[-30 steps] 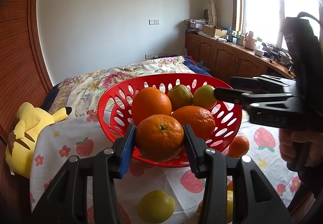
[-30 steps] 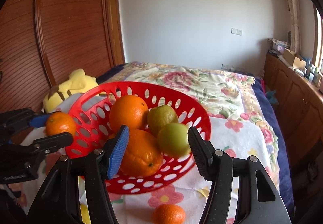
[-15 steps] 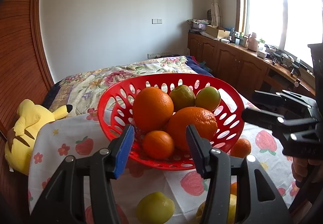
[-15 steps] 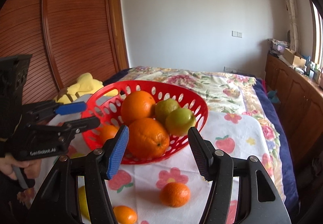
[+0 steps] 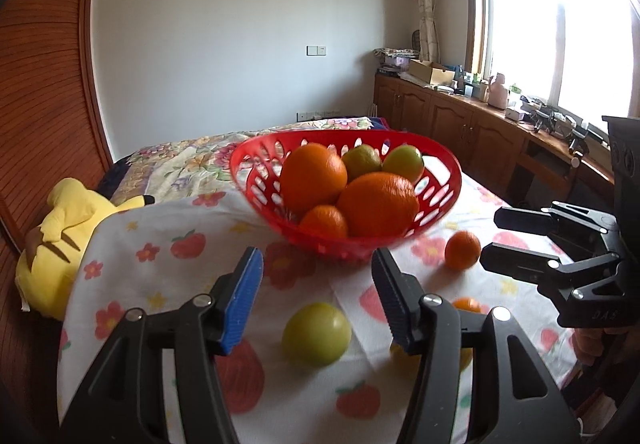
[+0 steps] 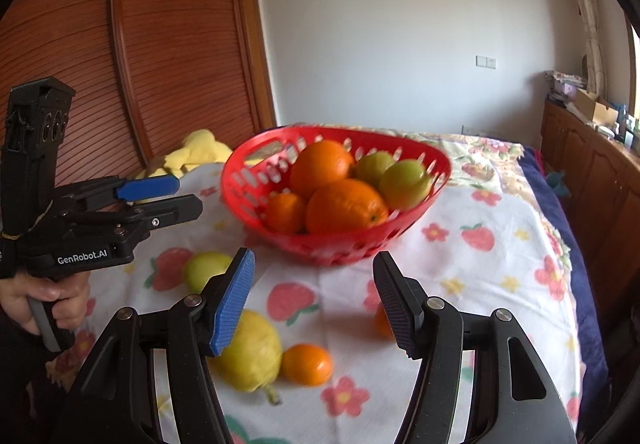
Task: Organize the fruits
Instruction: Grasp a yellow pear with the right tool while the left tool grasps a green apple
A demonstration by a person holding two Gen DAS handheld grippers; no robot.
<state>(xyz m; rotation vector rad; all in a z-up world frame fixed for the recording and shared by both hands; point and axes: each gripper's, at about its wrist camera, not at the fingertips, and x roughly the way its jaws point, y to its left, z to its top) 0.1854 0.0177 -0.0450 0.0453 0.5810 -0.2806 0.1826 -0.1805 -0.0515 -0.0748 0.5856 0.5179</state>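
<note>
A red basket [image 5: 256, 164] [image 6: 240, 164] on the flowered tablecloth holds two big oranges, a small orange [image 5: 324, 221] and two green fruits. Loose on the cloth lie a green fruit [image 5: 316, 334] [image 6: 204, 269], a yellow lemon [image 6: 250, 354] and small oranges [image 5: 462, 250] [image 6: 307, 364]. My left gripper [image 5: 318, 294] is open and empty, pulled back from the basket above the green fruit; it also shows in the right wrist view [image 6: 176, 196]. My right gripper [image 6: 314, 296] is open and empty above the lemon and small orange, and shows in the left wrist view [image 5: 496, 240].
A yellow plush toy [image 5: 60, 236] lies at the table's left edge. A bed with a floral cover [image 6: 488, 148] is behind the table. Wooden cabinets [image 5: 460, 124] run along the right wall, wooden doors [image 6: 140, 64] along the left.
My left gripper let the small orange go into the basket, opened, and drew back. Both grippers have pulled away from the basket toward the loose fruit at the table's front.
</note>
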